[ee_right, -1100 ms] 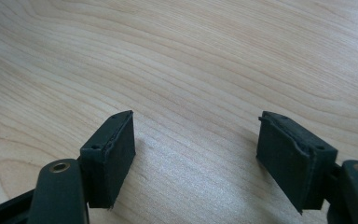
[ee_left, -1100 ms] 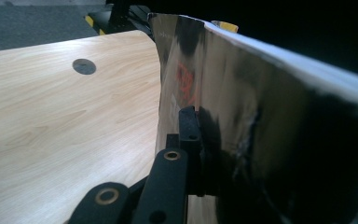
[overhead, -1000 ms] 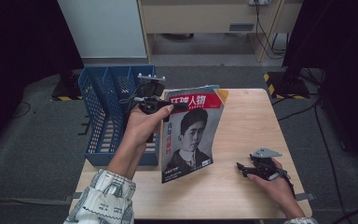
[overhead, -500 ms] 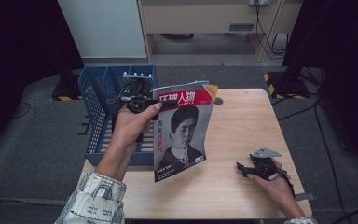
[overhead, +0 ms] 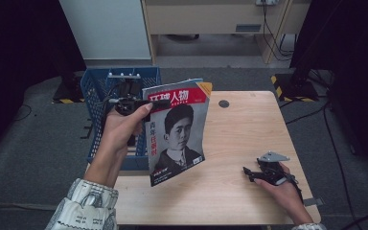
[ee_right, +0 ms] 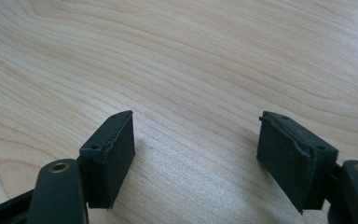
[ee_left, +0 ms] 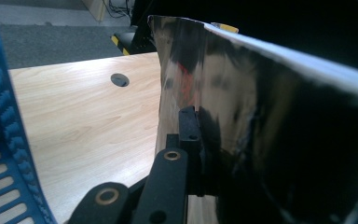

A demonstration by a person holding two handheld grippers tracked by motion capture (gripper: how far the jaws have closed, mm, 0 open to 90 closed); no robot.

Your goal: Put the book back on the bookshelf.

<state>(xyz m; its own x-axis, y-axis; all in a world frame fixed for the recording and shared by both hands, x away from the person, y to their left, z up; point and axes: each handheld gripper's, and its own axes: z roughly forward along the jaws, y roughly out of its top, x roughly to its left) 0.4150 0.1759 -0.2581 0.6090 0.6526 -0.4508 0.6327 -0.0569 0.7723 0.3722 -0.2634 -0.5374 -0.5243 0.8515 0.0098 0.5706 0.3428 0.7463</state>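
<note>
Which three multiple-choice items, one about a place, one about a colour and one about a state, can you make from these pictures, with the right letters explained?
1. Where is the magazine?
A. Flat on the table
B. Held up at the table's left edge, beside the basket
C. Inside the basket

2. What colour is the basket?
A. Blue
B. Green
C. White

3. How do the jaws of the right gripper stand?
A. Clamped on the magazine
B. Shut on nothing
C. Apart, with nothing between them

Answers:
1 B: the left gripper grips its top edge and it hangs above the table.
2 A: its plastic lattice is blue.
3 C: the right gripper view shows bare wood between the pads.
</note>
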